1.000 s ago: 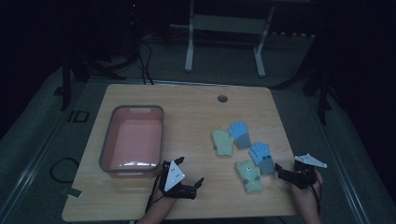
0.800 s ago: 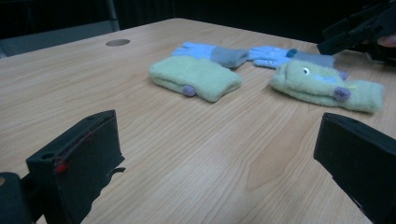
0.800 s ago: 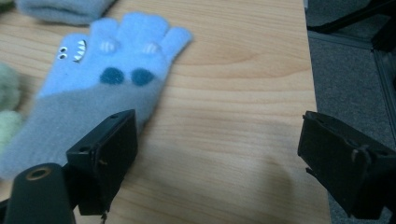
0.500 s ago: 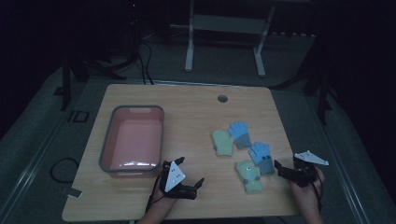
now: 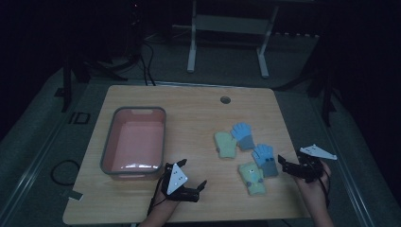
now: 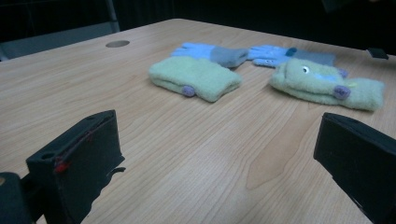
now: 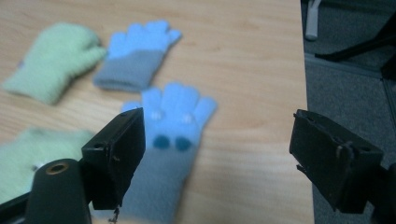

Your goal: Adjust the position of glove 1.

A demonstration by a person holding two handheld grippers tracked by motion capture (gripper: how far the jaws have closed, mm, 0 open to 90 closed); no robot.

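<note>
The right gripper (image 5: 289, 166) hovers over the right edge of the desk (image 5: 189, 109), jaws spread wide with nothing between them; over the last second they have drawn in very slightly from their widest. The nearest thing to it is the near blue glove (image 5: 265, 160), which lies flat on the desk just to the gripper's left. In the right gripper view this glove (image 7: 170, 135) sits below and ahead of the jaws, closer to the left jaw than the right, its grey cuff toward the gripper and its fingers pointing away. Its long axis therefore runs roughly along the gripper's line of sight, across the gap between the jaws.

A second blue glove (image 5: 243, 135) and two green gloves (image 5: 225, 144) (image 5: 252, 177) lie farther left, beside one another.

The left gripper (image 5: 190, 182) rests near the front edge of the desk, jaws spread and empty, well apart from the gloves. The pink tub (image 5: 108, 156) stands beyond it.

Judgement: the right gripper is much the nearer; a small shift left would centre the near blue glove.
</note>
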